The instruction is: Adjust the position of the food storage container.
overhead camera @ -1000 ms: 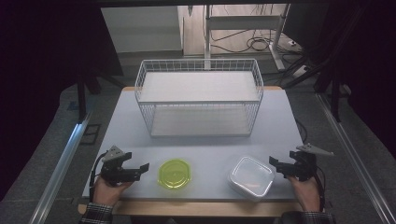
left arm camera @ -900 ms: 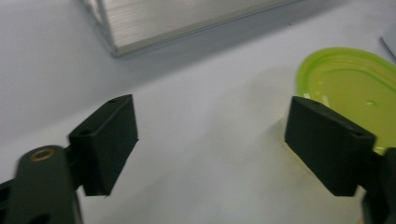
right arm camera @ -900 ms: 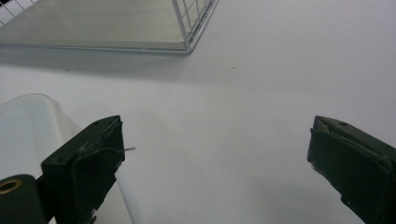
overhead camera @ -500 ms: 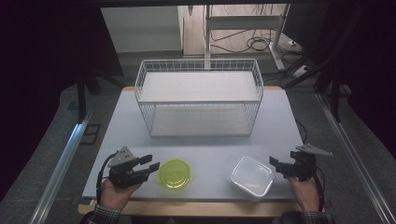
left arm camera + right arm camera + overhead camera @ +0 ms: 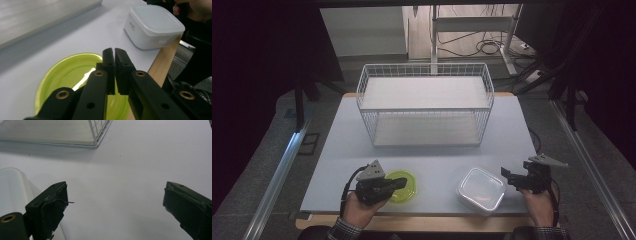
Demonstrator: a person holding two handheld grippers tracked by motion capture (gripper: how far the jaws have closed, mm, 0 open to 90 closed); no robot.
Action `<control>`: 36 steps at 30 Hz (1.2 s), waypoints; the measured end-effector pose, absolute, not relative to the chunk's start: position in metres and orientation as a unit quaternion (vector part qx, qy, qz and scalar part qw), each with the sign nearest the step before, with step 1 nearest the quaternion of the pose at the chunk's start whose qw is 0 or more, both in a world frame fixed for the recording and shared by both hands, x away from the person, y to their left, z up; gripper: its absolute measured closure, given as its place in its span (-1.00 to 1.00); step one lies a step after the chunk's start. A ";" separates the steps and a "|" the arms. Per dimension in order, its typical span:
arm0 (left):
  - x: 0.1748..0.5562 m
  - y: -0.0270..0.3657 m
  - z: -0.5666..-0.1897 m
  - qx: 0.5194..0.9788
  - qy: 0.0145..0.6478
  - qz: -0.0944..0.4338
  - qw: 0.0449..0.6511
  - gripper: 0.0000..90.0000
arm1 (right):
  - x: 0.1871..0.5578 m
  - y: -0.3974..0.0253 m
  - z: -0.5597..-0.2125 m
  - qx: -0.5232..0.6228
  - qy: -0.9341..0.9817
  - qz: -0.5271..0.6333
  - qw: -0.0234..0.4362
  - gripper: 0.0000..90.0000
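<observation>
Setting: laboratory recording station, indoor, dim surround.

Pale blue-grey worktable (image 5: 362, 145) on a wooden base, lit from above, its surroundings dark. Aluminium rails (image 5: 277, 175) run along both sides of the table. Grey carpet floor (image 5: 267, 130) with loose cables (image 5: 482, 47) behind; white metal shelf frame (image 5: 472, 22) at the rear. Props laid out as for a trial: white wire basket (image 5: 424, 107), lime-green plate (image 5: 404, 185), lidded clear plastic box (image 5: 481, 189).

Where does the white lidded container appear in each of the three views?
High view: white lidded container at lower right, near the table's front edge.
Left gripper view: at upper right, beyond the shut jaws.
Right gripper view: at the left edge, beside the left jaw.
Shared landmark: wire basket.
</observation>
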State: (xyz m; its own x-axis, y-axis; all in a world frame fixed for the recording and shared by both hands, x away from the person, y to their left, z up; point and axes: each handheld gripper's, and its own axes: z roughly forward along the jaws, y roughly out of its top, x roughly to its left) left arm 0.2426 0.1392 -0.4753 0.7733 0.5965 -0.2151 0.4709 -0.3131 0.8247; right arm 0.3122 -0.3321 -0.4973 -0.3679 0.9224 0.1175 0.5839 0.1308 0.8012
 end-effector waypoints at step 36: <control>0.252 0.120 -0.489 0.840 0.347 0.065 0.412 1.00 | 0.313 -0.332 -0.499 0.511 0.735 0.391 0.215 -0.79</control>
